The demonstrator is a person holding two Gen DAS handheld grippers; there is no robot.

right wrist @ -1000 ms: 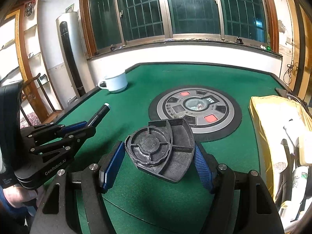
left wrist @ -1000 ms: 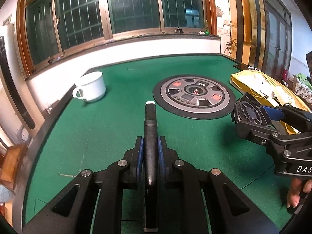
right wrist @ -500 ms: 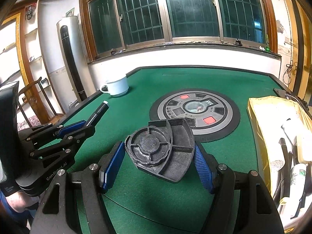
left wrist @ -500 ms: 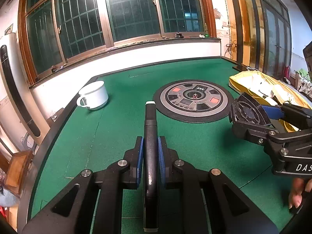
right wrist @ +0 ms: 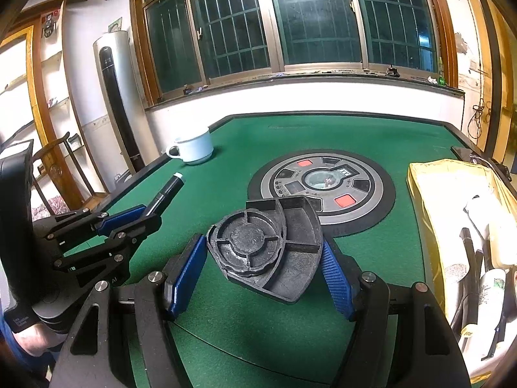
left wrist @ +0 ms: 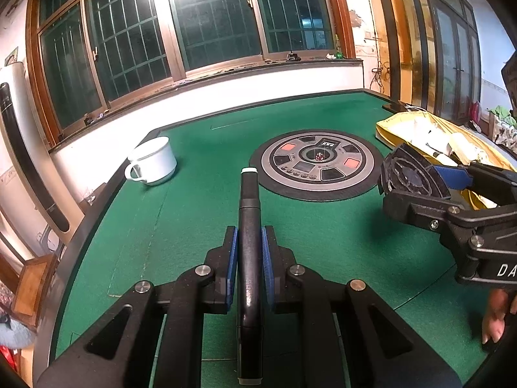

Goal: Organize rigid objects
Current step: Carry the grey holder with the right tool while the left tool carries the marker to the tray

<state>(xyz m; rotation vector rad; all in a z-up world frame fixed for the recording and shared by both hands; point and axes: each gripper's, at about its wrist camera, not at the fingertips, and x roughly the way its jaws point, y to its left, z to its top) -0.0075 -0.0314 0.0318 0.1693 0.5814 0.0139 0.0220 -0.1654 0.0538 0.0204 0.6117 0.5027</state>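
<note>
The left gripper is clamping its blue-padded fingers on a slim black pen-like stick, held above the green tabletop. The stick's long axis is running straight ahead along the fingers, its white-capped tip pointing toward the near edge of the round control panel set in the middle of the tabletop; its rear end is sticking out behind the pads toward the camera. It is glossy, cylindrical, with a narrow white band at each end.

The right gripper is gripping a flat black plastic piece between widely spread fingers, just in front of the control panel and off the felt. The piece is teardrop-shaped, with a raised ribbed ring on its left half and shallow compartments on the right; its pointed corner is facing back toward the camera.

A white mug is sitting left of the panel near the tabletop's edge, and a yellow bag of items is lying to the panel's right.
</note>
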